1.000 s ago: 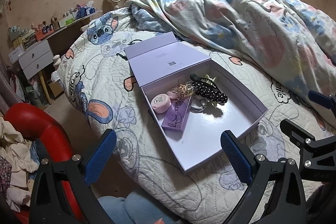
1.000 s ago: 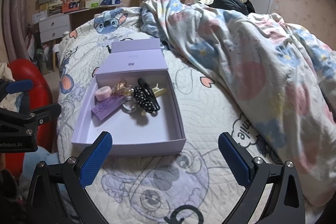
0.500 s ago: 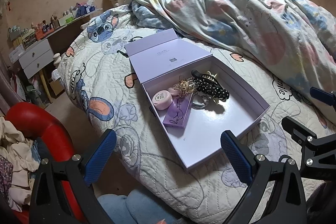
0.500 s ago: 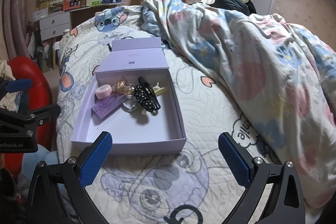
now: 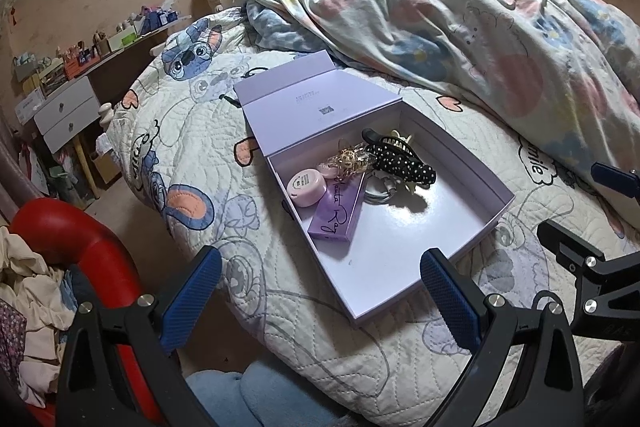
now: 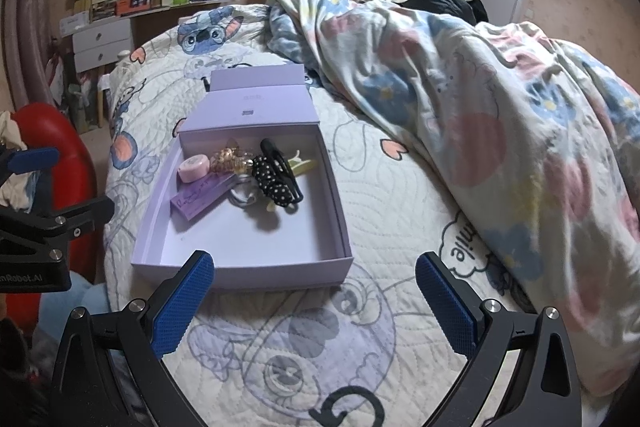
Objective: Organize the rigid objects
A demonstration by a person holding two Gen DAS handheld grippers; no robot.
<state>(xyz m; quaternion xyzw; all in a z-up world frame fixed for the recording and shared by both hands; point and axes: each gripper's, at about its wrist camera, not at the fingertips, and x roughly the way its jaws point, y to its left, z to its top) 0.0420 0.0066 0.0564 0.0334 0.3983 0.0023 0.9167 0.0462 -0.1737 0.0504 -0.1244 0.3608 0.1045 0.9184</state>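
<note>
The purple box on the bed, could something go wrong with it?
Maybe. The purple box lies on a soft quilt near the bed's edge, so a push from a claw could tip or slide it. The small things are bunched together; the black hair clip overlaps a cable, so grabbing one might drag another.

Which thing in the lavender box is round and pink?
The small pink tape-measure-like disc by the box's left wall; the purple packet beside it is flat and rectangular.
</note>
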